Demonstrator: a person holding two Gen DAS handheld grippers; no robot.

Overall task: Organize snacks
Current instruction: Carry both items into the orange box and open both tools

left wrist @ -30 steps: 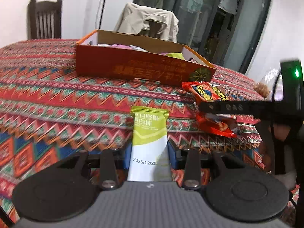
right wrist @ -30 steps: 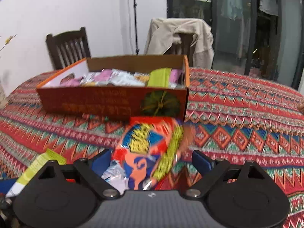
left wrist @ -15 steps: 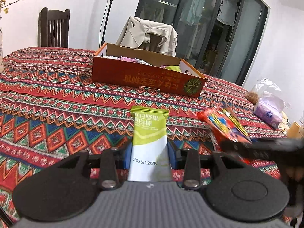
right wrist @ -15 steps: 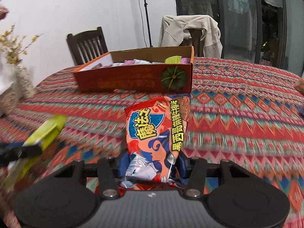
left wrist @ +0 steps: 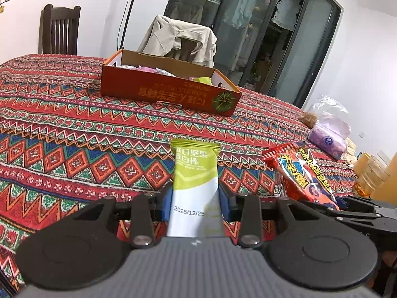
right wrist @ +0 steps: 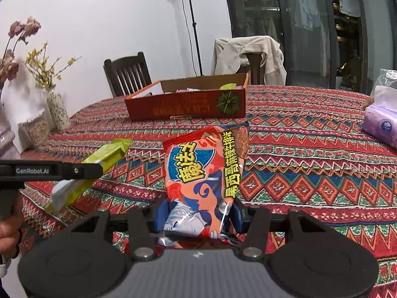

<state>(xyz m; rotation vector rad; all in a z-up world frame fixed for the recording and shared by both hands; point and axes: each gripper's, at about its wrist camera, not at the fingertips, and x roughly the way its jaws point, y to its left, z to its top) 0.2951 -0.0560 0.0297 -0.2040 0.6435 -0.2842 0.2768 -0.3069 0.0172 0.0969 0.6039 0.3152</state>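
My left gripper (left wrist: 194, 195) is shut on a green-and-white nut bar (left wrist: 196, 166), held off the patterned tablecloth (left wrist: 74, 129). In the right wrist view the same bar (right wrist: 104, 159) sticks out of the left gripper (right wrist: 82, 171) at the left. A red snack bag (right wrist: 206, 164) stands upright in my right gripper (right wrist: 198, 213), whose blue pads press its lower end. That bag (left wrist: 300, 173) also shows at the right of the left wrist view. The open orange box (left wrist: 168, 92) (right wrist: 186, 106), with several snacks inside, sits farther back on the table.
A purple tissue pack (left wrist: 327, 136) (right wrist: 382, 124) lies at the table's right side, with plastic cups (left wrist: 372, 171) nearby. A vase of flowers (right wrist: 57, 109) stands at the left edge. Two chairs, one draped with a jacket (left wrist: 178, 37), stand behind the table. A hand (right wrist: 7, 223) grips the left tool.
Both grippers have drawn back from the box, which now looks smaller and farther. The right jaws went from wide to shut on the red bag, lifting it.
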